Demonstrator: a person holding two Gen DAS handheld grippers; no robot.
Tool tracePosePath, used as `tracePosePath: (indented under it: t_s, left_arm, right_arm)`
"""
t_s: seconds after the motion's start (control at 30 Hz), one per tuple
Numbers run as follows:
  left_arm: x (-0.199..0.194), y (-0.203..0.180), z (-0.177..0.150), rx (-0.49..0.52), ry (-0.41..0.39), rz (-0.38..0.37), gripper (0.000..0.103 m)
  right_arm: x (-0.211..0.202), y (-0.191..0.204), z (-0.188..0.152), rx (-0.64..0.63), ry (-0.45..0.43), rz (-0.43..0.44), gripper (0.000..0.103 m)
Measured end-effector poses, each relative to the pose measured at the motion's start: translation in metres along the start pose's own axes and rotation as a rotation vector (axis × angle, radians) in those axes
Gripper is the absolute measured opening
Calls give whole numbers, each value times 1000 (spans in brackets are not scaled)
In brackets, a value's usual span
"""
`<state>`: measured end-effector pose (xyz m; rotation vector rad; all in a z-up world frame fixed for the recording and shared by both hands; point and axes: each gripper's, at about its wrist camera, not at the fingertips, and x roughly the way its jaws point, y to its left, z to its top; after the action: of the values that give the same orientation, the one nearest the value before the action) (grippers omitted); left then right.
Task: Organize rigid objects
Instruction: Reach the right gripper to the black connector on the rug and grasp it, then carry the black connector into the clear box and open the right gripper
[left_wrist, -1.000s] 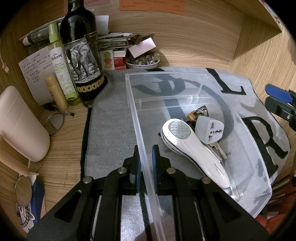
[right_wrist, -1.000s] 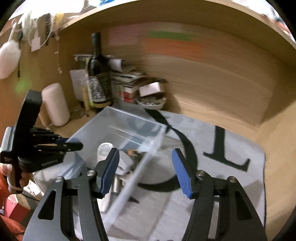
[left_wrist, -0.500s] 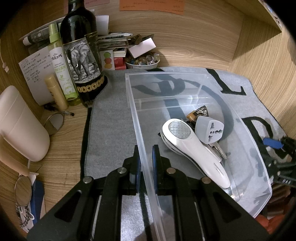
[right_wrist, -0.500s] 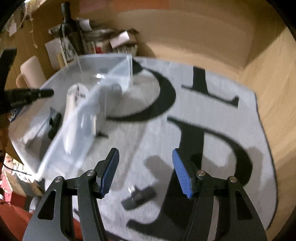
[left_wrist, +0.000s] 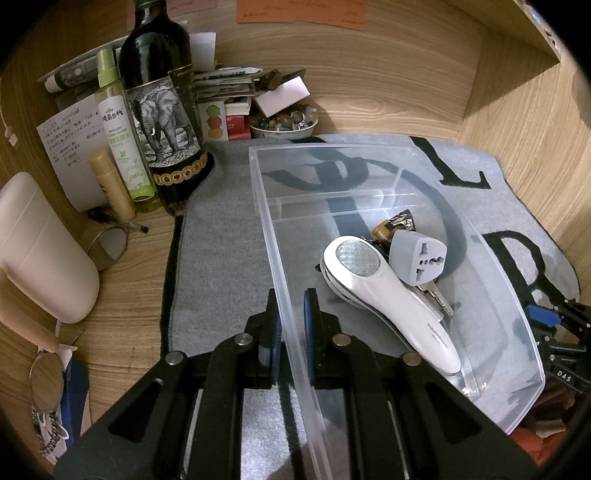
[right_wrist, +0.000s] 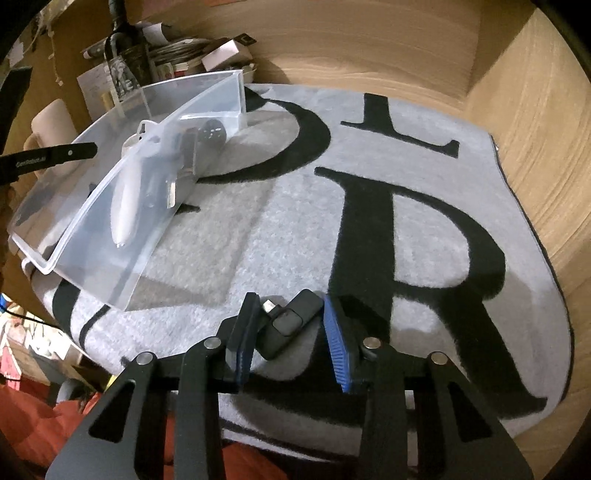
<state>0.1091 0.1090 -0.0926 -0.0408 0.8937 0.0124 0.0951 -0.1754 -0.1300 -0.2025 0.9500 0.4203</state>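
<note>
My left gripper (left_wrist: 291, 328) is shut on the near left wall of a clear plastic bin (left_wrist: 266, 221) that sits on the grey mat. The bin holds a white handheld device (left_wrist: 391, 295), a grey plug adapter (left_wrist: 417, 258), keys and a small battery. The bin also shows in the right wrist view (right_wrist: 122, 236). My right gripper (right_wrist: 291, 336) is open, low over the mat, with its fingers on either side of a small black USB-type device (right_wrist: 288, 323) that lies on the mat.
A grey mat with large black letters (right_wrist: 369, 221) covers the wooden desk. A dark wine bottle (left_wrist: 162, 110), a green spray bottle (left_wrist: 122, 133), papers and a small bowl of trinkets (left_wrist: 284, 122) stand at the back left. A pink-white rounded container (left_wrist: 40, 251) is at the left.
My right gripper has swung down from above the bin to the mat's front edge and now straddles the small black device. My left gripper has held still on the bin wall.
</note>
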Motion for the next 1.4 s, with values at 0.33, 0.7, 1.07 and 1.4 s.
tracePosePath:
  t_s: [0.33, 0.7, 1.07, 1.4]
  left_arm:
    - [0, 0, 0, 0, -1, -1, 9]
    - [0, 0, -1, 3, -2, 2, 9]
    - [0, 1, 0, -1, -5, -5, 9]
    - [0, 2, -1, -3, -6, -9, 9]
  right_arm:
    - [-14, 6, 31, -13, -103, 10, 32]
    - [-36, 25, 83, -87, -254, 42, 32]
    - [-38, 64, 122, -178, -320, 126, 32]
    - [-7, 105, 135, -278, -250, 210, 32]
